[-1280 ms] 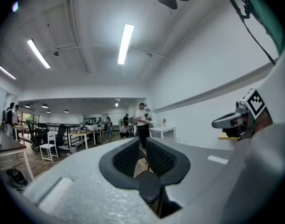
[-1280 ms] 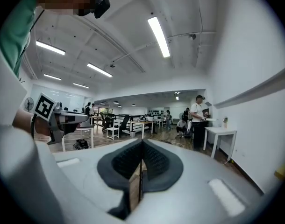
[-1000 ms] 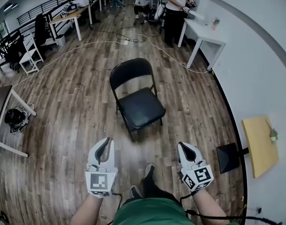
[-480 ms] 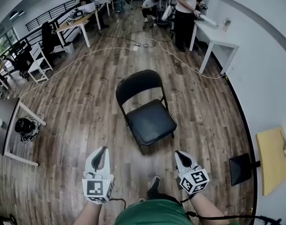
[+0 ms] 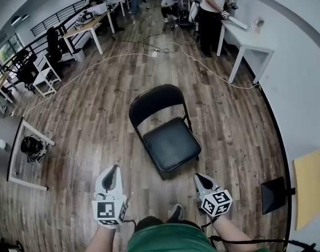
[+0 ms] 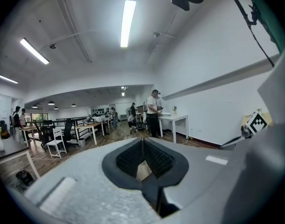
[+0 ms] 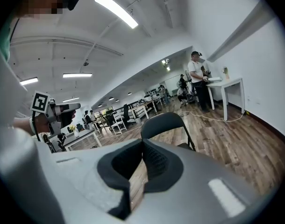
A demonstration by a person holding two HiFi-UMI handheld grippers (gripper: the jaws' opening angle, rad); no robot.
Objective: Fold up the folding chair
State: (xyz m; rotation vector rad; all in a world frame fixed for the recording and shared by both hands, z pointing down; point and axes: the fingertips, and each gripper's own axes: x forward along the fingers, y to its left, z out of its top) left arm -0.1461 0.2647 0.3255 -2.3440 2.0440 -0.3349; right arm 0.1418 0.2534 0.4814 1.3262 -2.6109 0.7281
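Note:
A black folding chair (image 5: 165, 130) stands unfolded on the wood floor, its rounded backrest (image 5: 151, 103) to the far left and its padded seat (image 5: 172, 143) nearer me. The backrest also shows in the right gripper view as the chair (image 7: 163, 122). My left gripper (image 5: 115, 170) is below and left of the seat, shut and empty. My right gripper (image 5: 200, 178) sits just below the seat's near corner, apart from it, also shut with nothing held. In the left gripper view the chair is hidden behind the left gripper (image 6: 142, 141).
A white desk (image 5: 246, 38) stands along the right wall with a person (image 5: 211, 12) beside it. Cables (image 5: 149, 51) run across the floor behind the chair. Tables and chairs (image 5: 44, 70) fill the far left. A grey table corner (image 5: 8, 135) and a black stand (image 5: 275, 196) flank me.
I have stepped closer: the chair now sits lower and larger in the head view. Both grippers have sunk a little in the picture, the right one rolling slightly; both stay shut.

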